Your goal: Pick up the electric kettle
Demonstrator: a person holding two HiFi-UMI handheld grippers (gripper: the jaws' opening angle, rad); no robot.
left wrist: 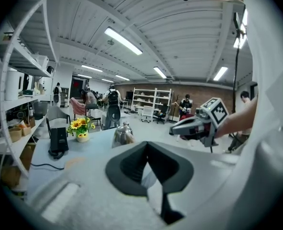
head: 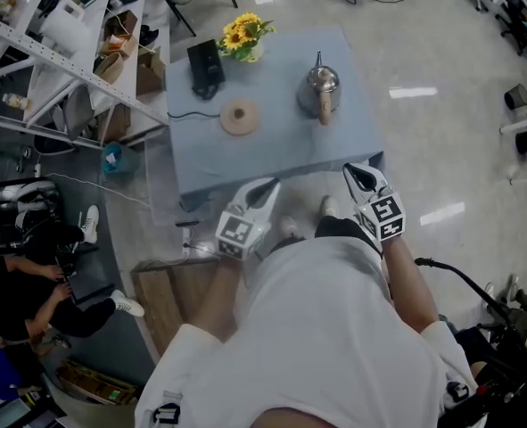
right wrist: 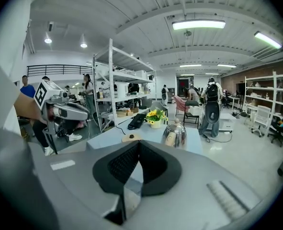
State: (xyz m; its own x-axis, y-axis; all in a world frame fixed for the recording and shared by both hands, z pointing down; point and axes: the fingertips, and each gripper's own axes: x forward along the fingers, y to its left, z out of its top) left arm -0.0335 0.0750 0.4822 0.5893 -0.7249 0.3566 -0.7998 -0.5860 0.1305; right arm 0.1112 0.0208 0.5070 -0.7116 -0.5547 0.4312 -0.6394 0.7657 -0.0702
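Left gripper (head: pixel 267 185), right gripper (head: pixel 357 171), shut, angled downward

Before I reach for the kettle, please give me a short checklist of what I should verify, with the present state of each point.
1. Kettle stands upright on the table: ok.
2. Kettle's handle points toward the near table edge: ok.
3. Nothing stands on the table between the kettle and that edge: ok.
4. Right gripper open for a grasp: not ok, jaws shut, empty.
5. Left gripper open: not ok, jaws shut, empty.
6. Kettle full or empty: cannot tell.
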